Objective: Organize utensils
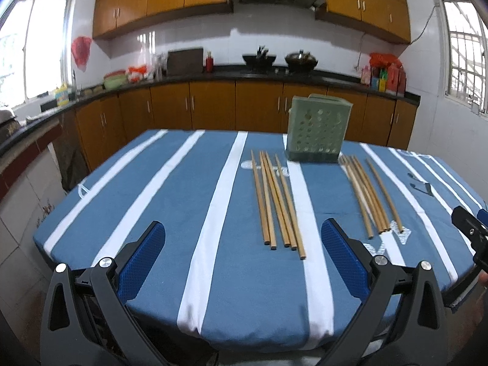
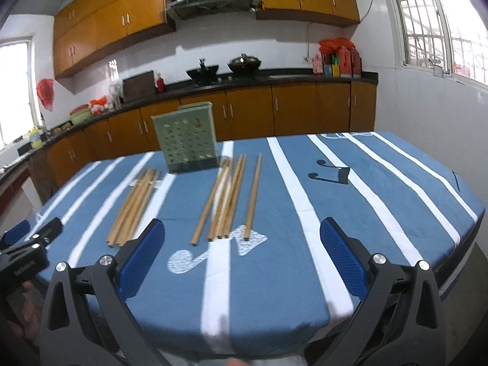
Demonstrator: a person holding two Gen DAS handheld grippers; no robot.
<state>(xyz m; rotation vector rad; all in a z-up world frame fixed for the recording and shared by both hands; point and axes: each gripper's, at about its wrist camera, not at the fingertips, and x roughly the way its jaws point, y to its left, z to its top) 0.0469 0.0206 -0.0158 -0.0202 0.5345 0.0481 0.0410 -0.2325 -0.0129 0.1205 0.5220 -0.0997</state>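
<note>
Left wrist view: left gripper (image 1: pixel 244 245) is held over the near bench (image 1: pixel 170 201) edge, jaws wide apart, empty. Right gripper (image 2: pixel 242 244) likewise, nothing gripped. Two chopstick bundles (image 1: pixel 279 204) (image 1: pixel 366 195) are laid left and right; green perforated holder (image 1: pixel 317 129) is stood upright at the far side.

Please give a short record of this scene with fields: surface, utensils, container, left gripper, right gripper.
surface: table with blue cloth, white stripes
utensils: two groups of wooden chopsticks, left group and right group, lying flat
container: green perforated holder, upright behind the groups, apparently empty
left gripper: open, holding nothing
right gripper: open, holding nothing
</note>
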